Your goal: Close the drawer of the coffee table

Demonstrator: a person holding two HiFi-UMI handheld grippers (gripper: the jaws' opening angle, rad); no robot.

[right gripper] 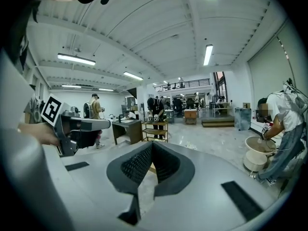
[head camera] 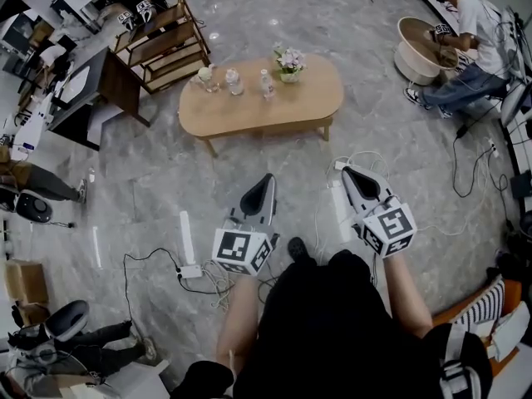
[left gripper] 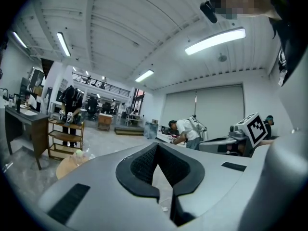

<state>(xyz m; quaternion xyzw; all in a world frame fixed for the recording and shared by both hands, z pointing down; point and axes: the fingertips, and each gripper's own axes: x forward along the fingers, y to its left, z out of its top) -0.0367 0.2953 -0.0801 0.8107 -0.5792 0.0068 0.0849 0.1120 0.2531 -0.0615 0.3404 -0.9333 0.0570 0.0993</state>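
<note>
So the person stands on the grey marble floor (head camera: 150, 181) with a tool in each hand, both held out in front and well short of the coffee table (head camera: 312, 98). The left gripper (head camera: 267, 178) has its jaws pressed together with nothing between them, and it's the same for the right gripper (head camera: 348, 171): closed and empty. Both point roughly toward the table, the left one at its middle and the right one more toward its right end.

The table is a light wood oval standing further out on the floor. On top are a small pot of flowers (head camera: 290, 61) and three clear bottles or glasses (head camera: 233, 81) in a loose row to the left of it. As for the drawer, from up here the near edge of the table looks flush with nothing sticking out, though honestly the angle is too steep to be sure.

Other stuff around: a wooden shelf (head camera: 166, 44) beyond the table's left end, a dark desk (head camera: 104, 77) beside that, white power strips (head camera: 187, 238) and cables on the floor near the person's feet, and someone crouching over a round white tub (head camera: 416, 52) at the far right
</note>
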